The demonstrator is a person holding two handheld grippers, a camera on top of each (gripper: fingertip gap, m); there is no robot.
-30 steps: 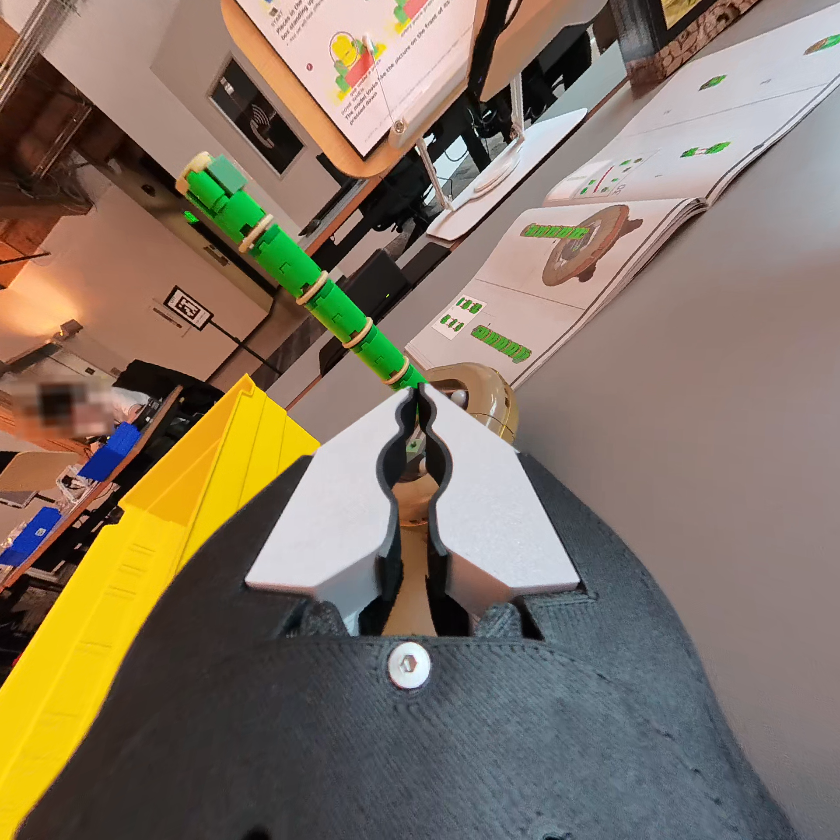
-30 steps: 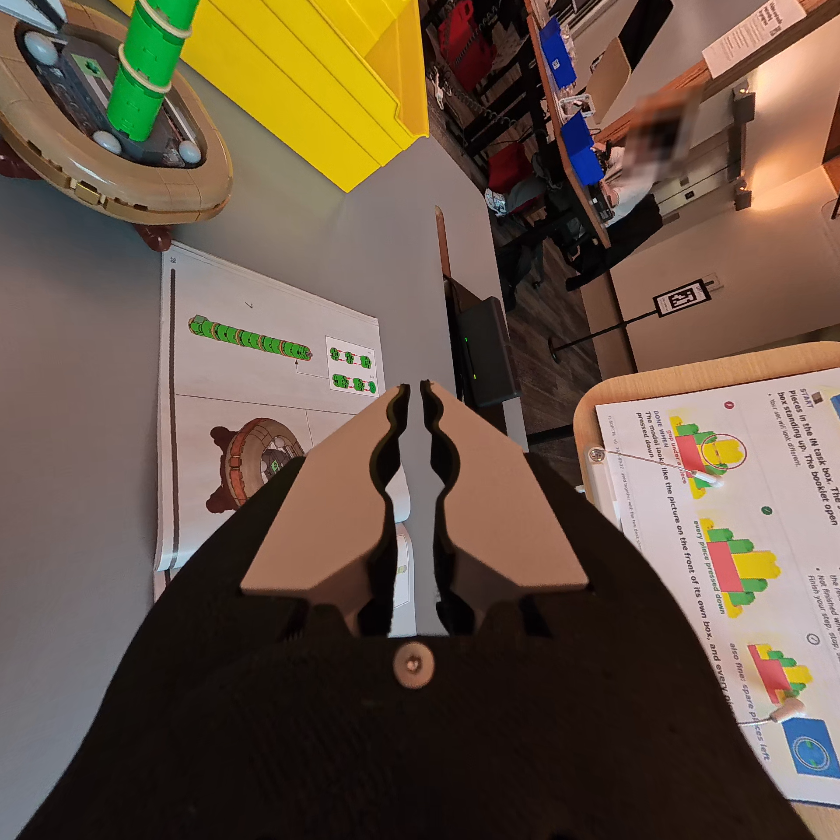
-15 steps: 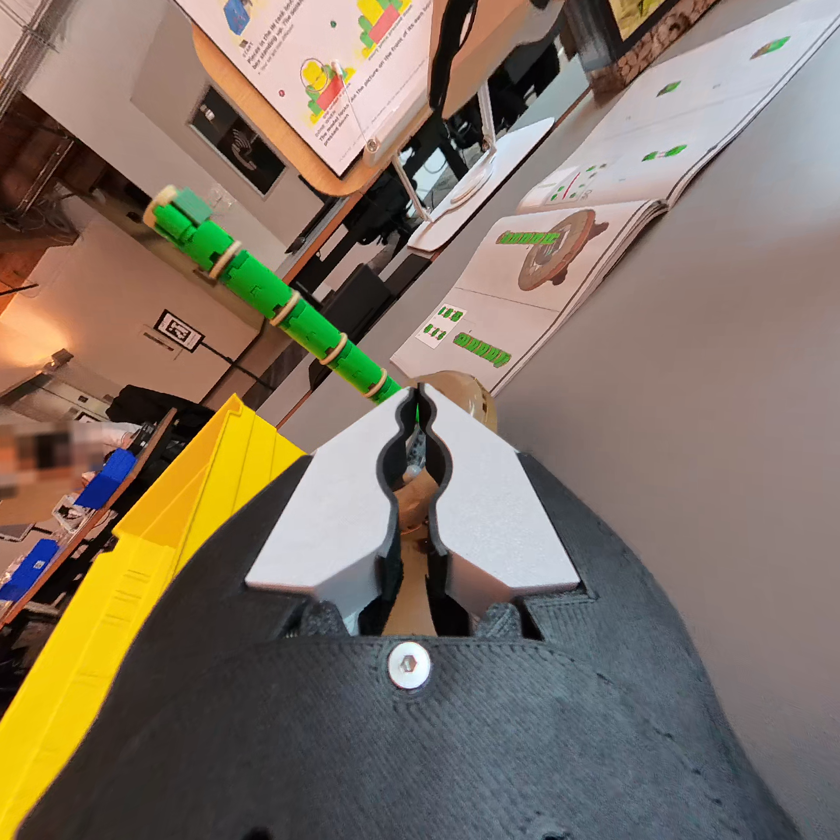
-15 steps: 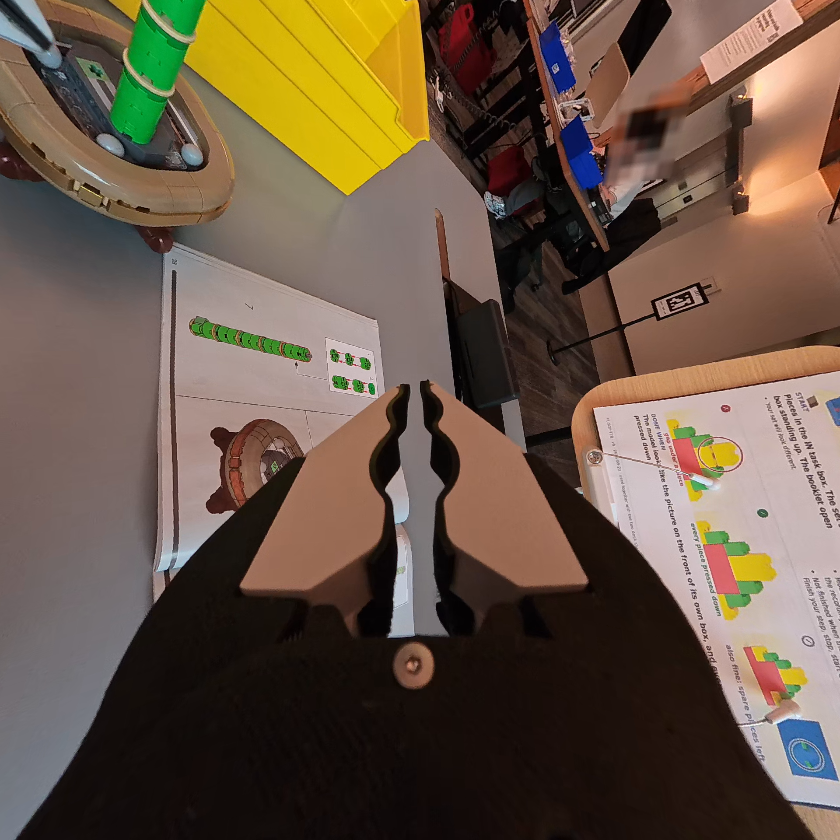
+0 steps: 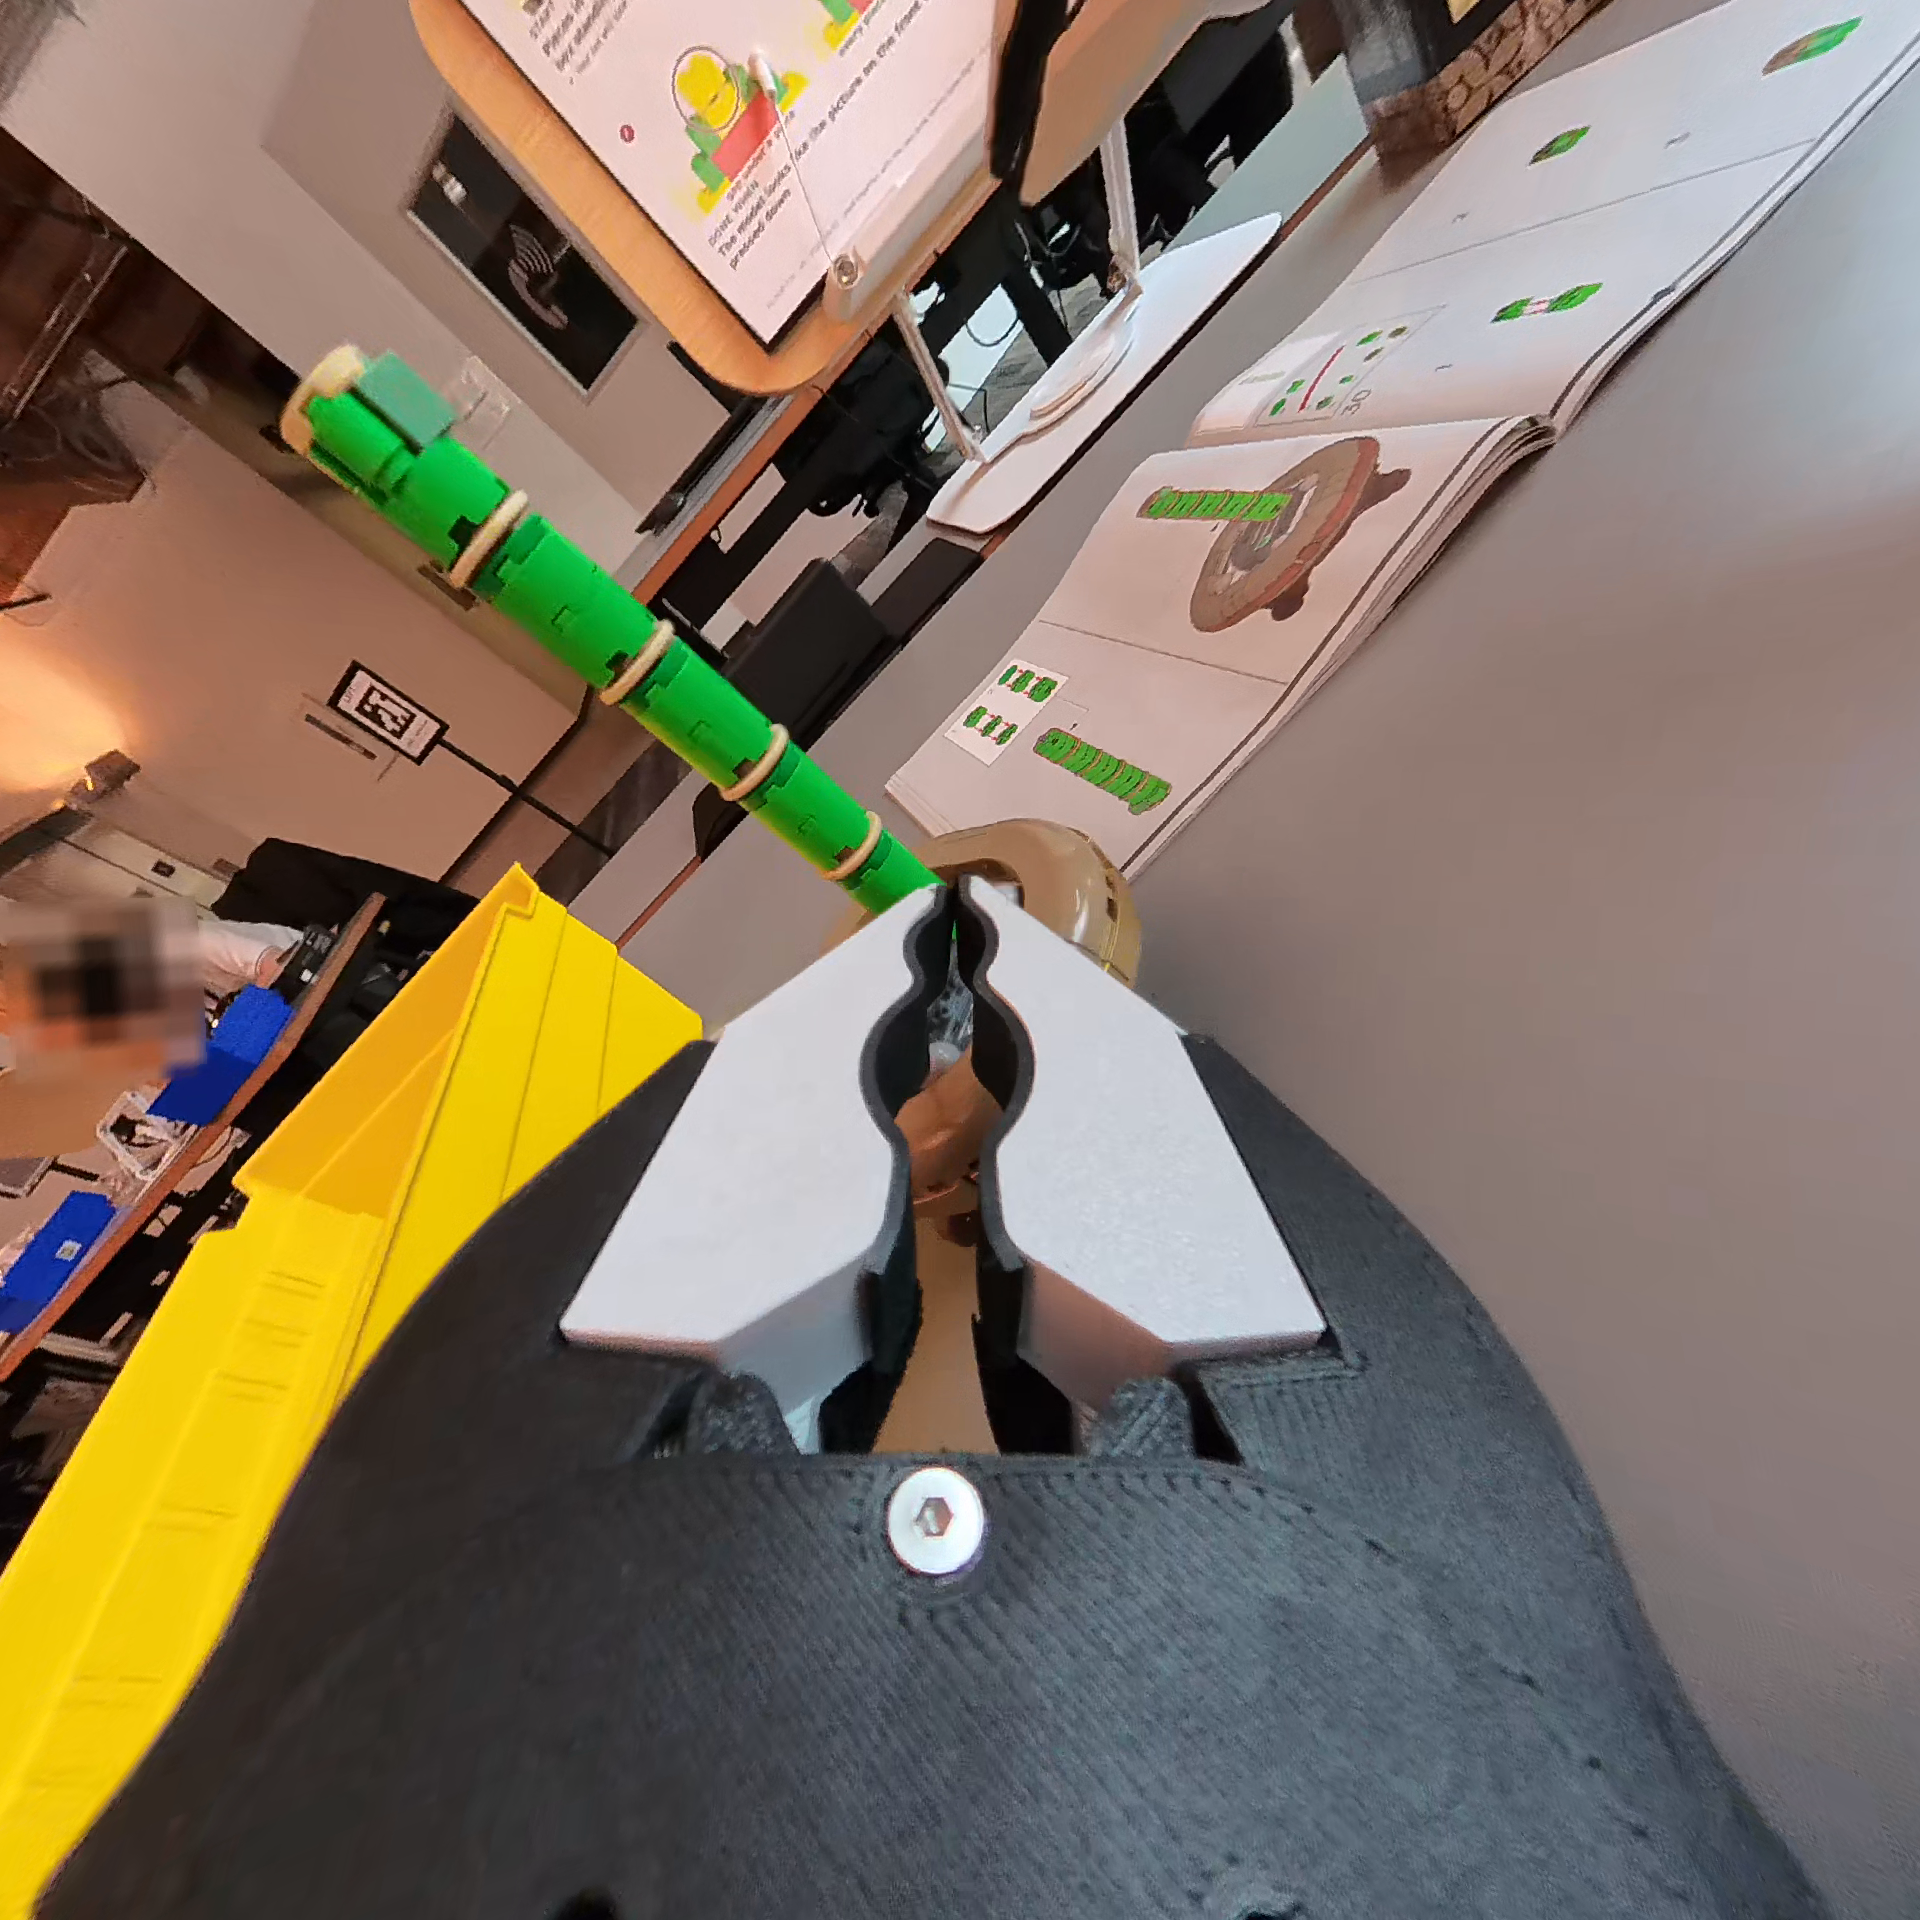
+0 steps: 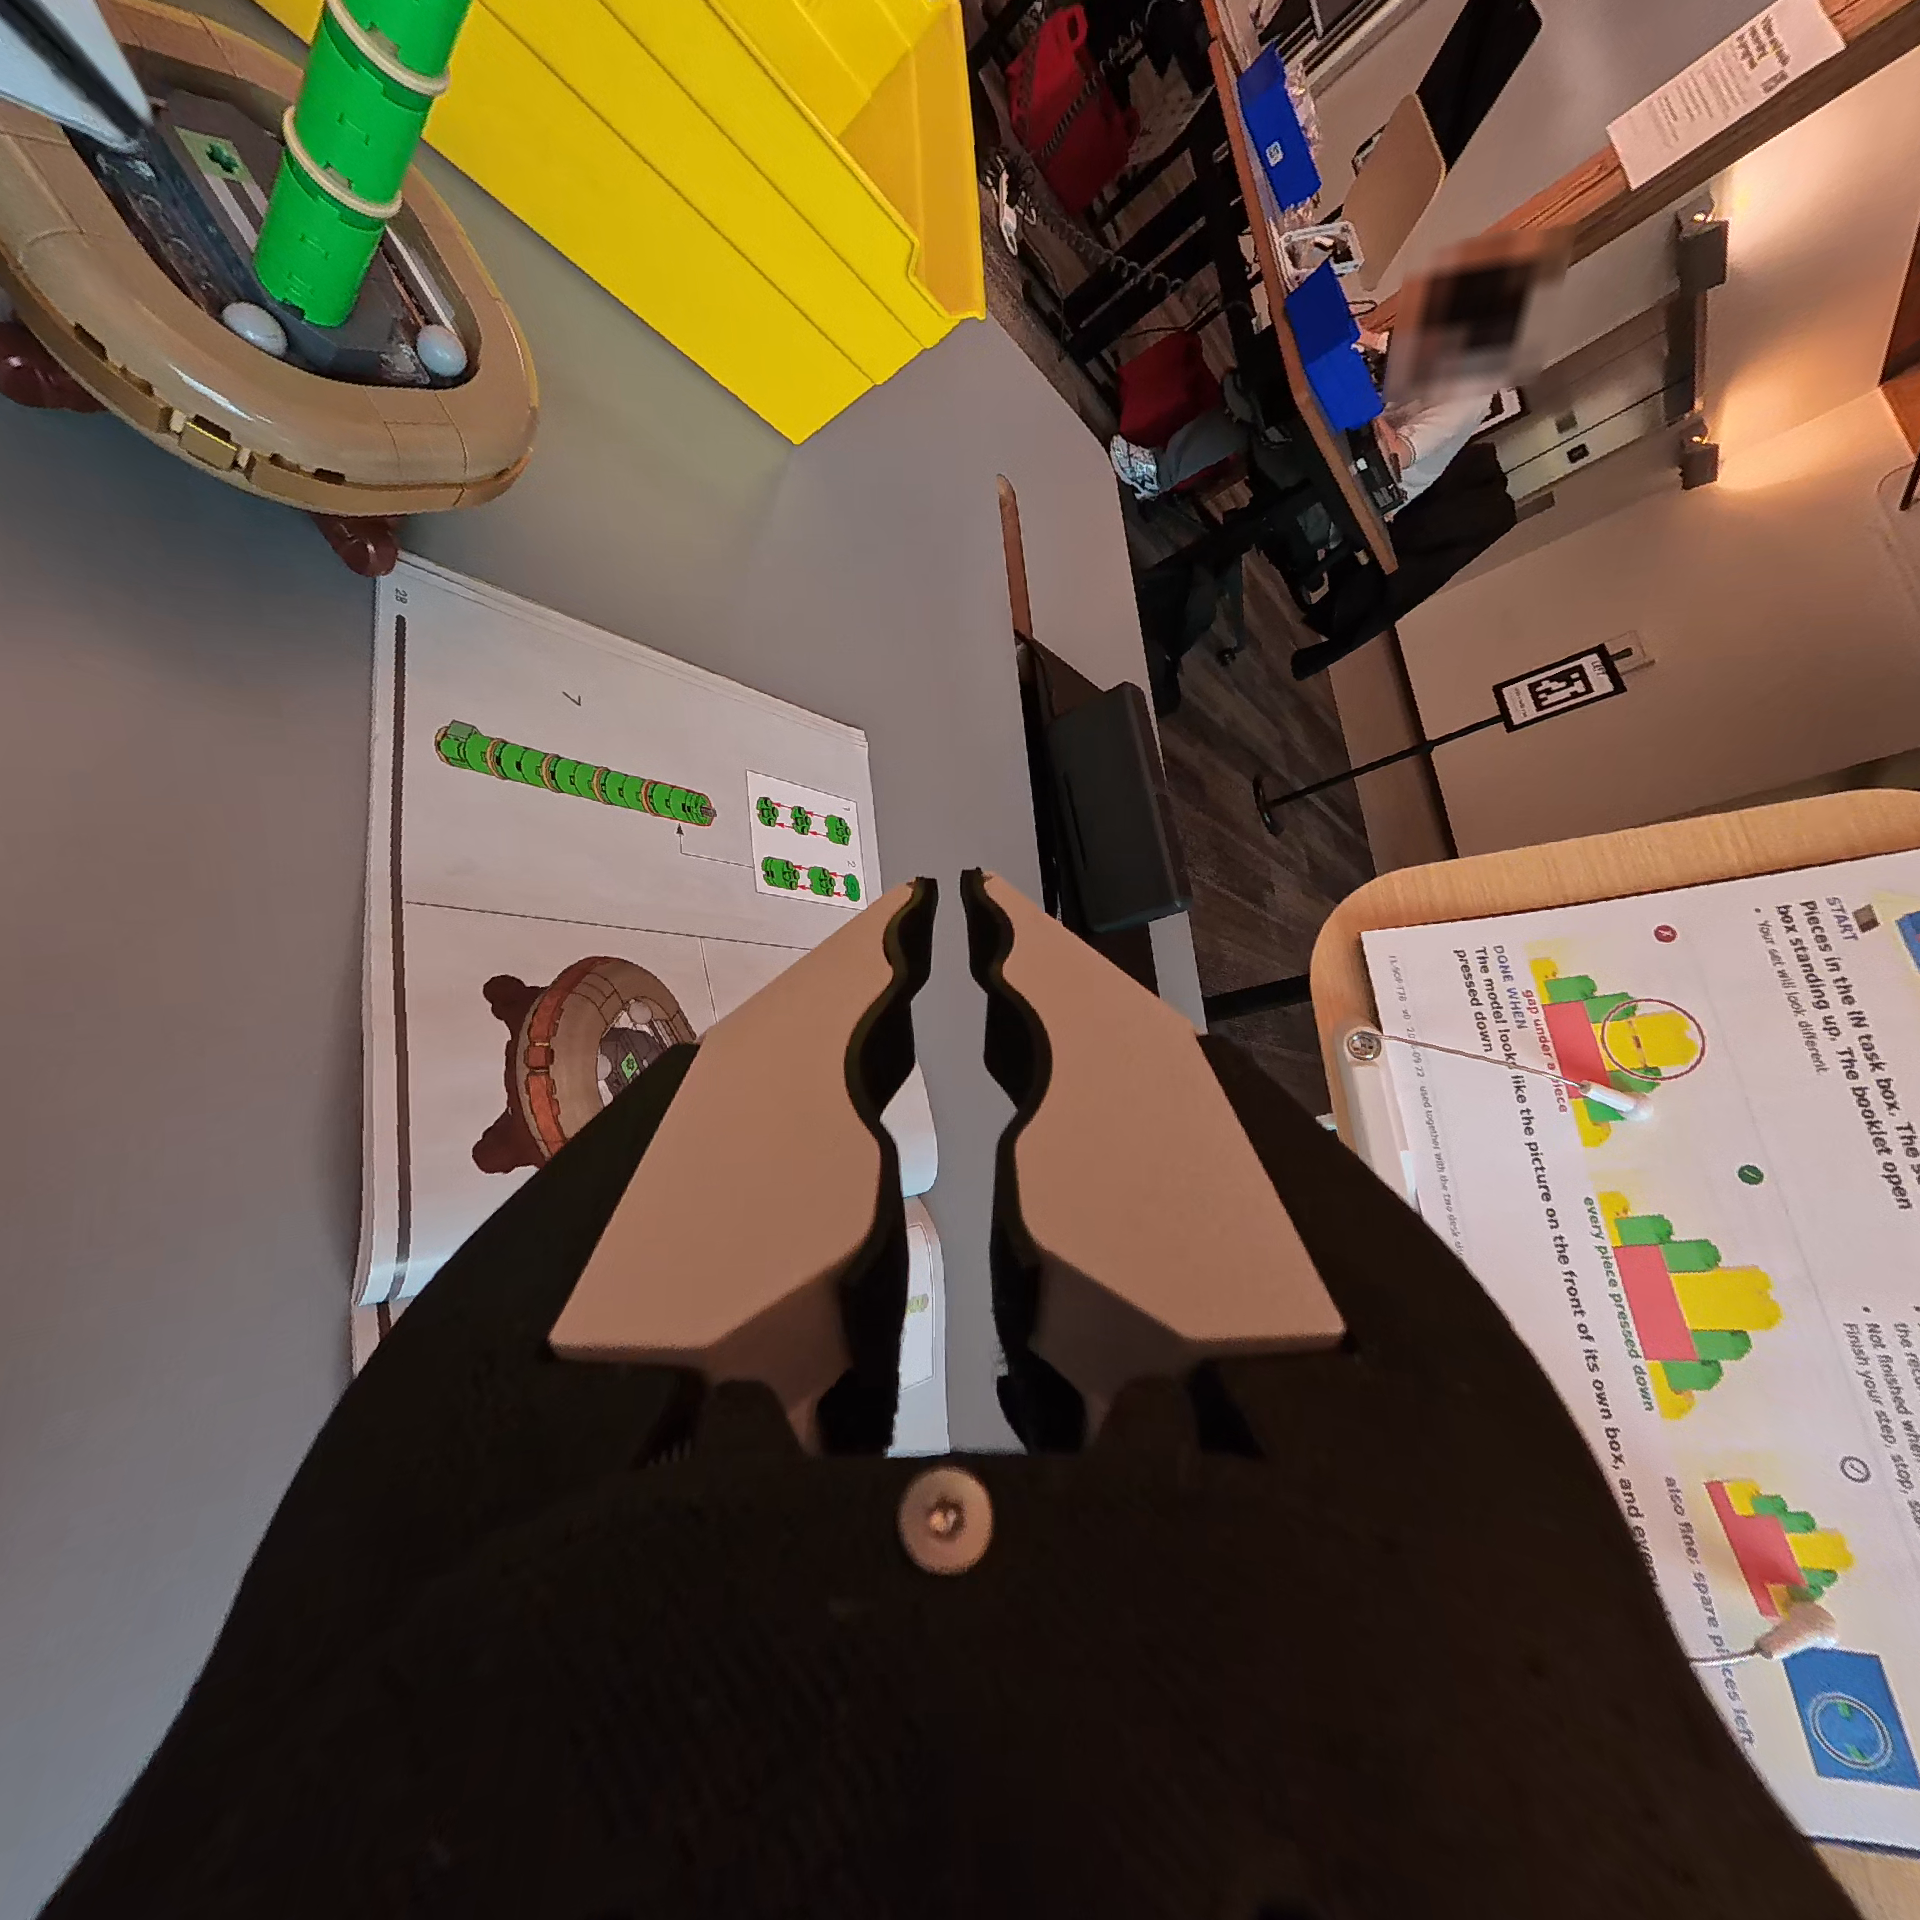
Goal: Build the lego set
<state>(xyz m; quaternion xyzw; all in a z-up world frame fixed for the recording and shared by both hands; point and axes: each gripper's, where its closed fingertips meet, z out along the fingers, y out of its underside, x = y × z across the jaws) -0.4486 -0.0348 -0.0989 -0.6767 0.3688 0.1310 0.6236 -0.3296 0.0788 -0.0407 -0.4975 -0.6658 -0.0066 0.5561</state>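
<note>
A tall green lego stalk (image 5: 623,655) with cream rings stands in a round tan lego base (image 5: 1081,894) on the grey table. My left gripper (image 5: 956,899) is shut, its tips down at the foot of the stalk over the base; most of the base is hidden behind its fingers. In the right wrist view the stalk (image 6: 332,187) rises from the dark centre of the base (image 6: 312,436), and a finger of the left gripper (image 6: 62,62) shows at the top left corner. My right gripper (image 6: 948,883) is shut with a thin gap, empty, above the table beside the open instruction booklet (image 6: 582,935).
A yellow bin (image 5: 364,1195) stands left of the base; it also shows in the right wrist view (image 6: 727,208). The booklet (image 5: 1247,644) lies open beyond the base. A wooden board with a printed sheet (image 6: 1662,1247) stands at the table's edge. The gap from one gripper's tips to the other's is roughly 20 centimetres. From my left tips it is roughly 7 centimetres to the tall green lego stalk (image 5: 623,655); from my right, 15 centimetres.
The left wrist view has swung a little, so the stalk shifted in it; the left gripper stays shut at the base. The right gripper has drifted slightly, still shut and empty.
</note>
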